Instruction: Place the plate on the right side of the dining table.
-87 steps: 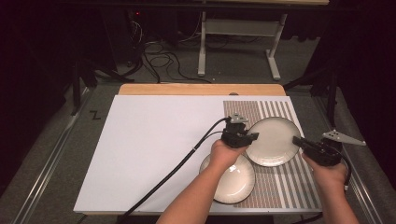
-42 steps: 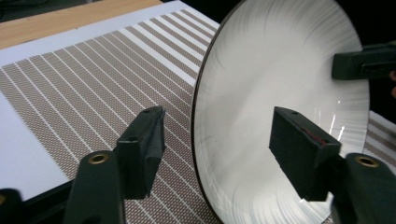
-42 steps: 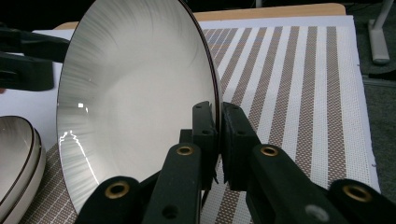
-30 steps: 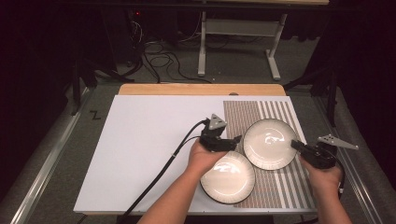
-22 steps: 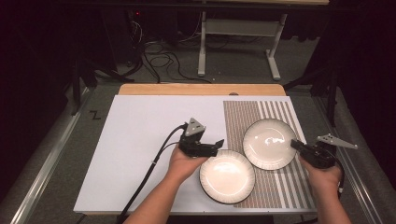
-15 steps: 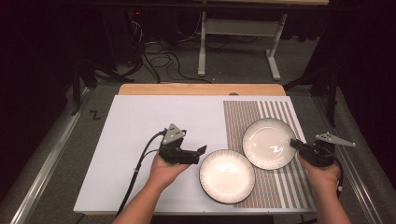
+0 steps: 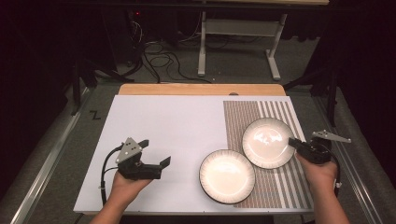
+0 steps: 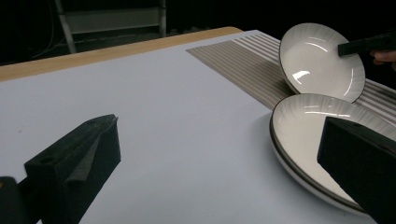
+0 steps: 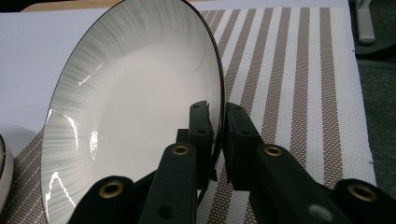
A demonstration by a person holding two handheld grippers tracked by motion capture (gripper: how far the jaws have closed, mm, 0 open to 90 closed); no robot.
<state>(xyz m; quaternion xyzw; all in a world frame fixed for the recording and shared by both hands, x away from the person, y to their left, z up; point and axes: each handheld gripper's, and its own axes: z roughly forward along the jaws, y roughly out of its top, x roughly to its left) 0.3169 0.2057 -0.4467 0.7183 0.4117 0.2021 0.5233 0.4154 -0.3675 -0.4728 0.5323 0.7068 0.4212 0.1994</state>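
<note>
Clamping the tilted plate (image 7: 267, 142) by its rim, the right tool (image 7: 299, 146) should be kept level while the open left tool (image 7: 154, 156) is held clear.

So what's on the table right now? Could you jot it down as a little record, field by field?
surface: white table with a striped mat on its right part
near plate: flat, half on the mat
far plate: tilted, edge pinched by the right gripper
left gripper: jaws wide apart, nothing between them, over bare table
plates: they seem to overlap at one edge
</note>
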